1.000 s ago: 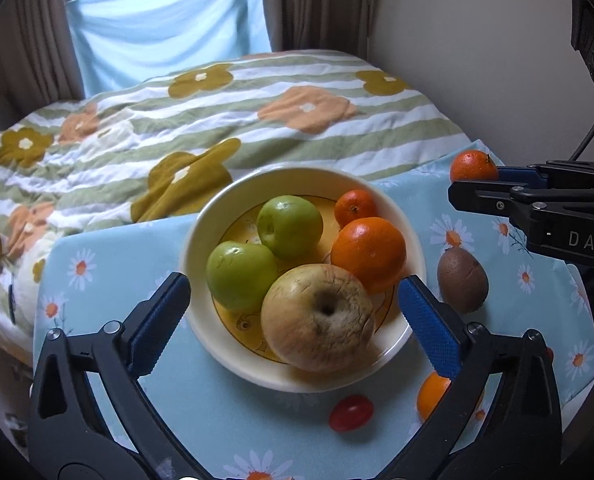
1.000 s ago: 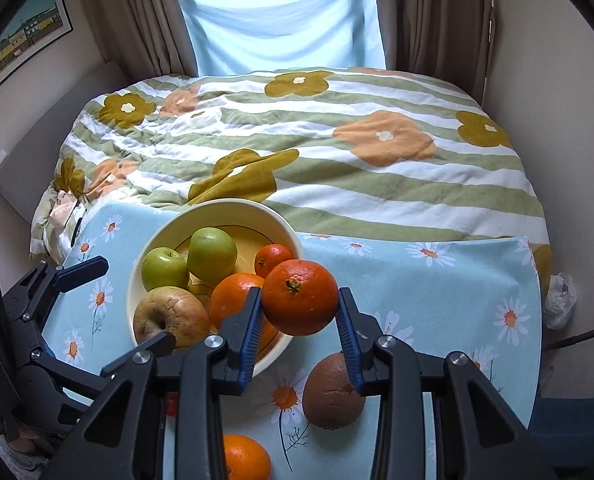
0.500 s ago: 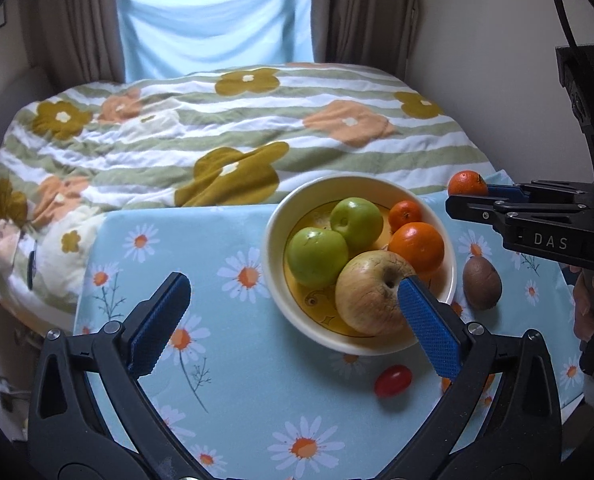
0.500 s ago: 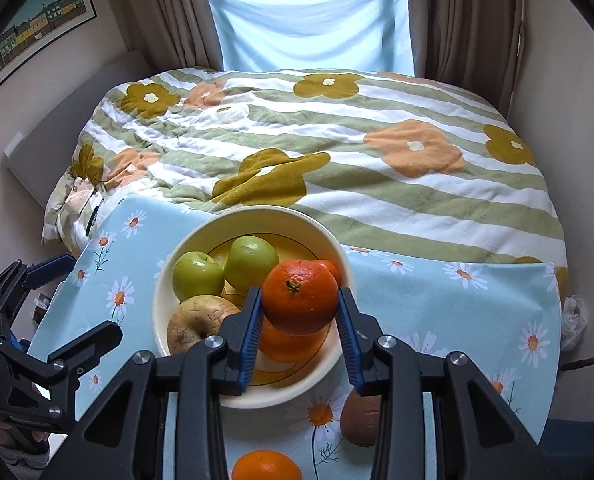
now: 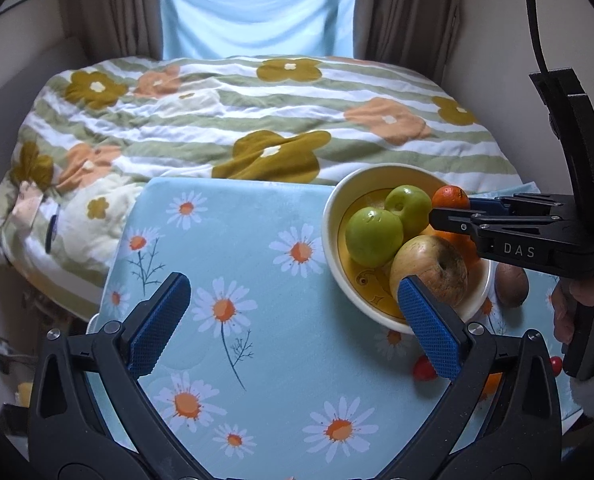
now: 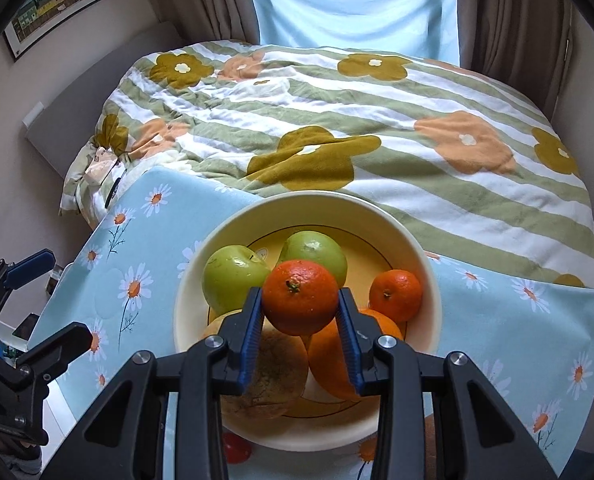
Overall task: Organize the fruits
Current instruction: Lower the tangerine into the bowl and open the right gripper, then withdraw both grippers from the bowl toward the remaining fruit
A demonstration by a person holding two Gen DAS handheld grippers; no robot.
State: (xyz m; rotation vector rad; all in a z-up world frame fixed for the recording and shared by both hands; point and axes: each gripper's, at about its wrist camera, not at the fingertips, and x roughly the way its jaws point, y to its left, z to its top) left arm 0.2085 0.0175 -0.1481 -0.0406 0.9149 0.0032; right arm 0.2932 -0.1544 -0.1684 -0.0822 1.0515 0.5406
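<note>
The left gripper (image 5: 293, 322) hangs with fingers spread wide and empty over the bench's daisy-print blue cloth (image 5: 257, 240), left of the cream ceramic bowl (image 6: 425, 280). The right gripper (image 6: 300, 322) has its fingers closed on a round orange mandarin (image 6: 300, 297), held above the bowl's centre. Step in hand, by judgement: placement. Next: lower into the gap among the fruit, then part the fingers.

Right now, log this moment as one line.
right tool: shut on mandarin, above bowl | left tool: open, empty, over tablecloth | kiwi: beside bowl
</note>
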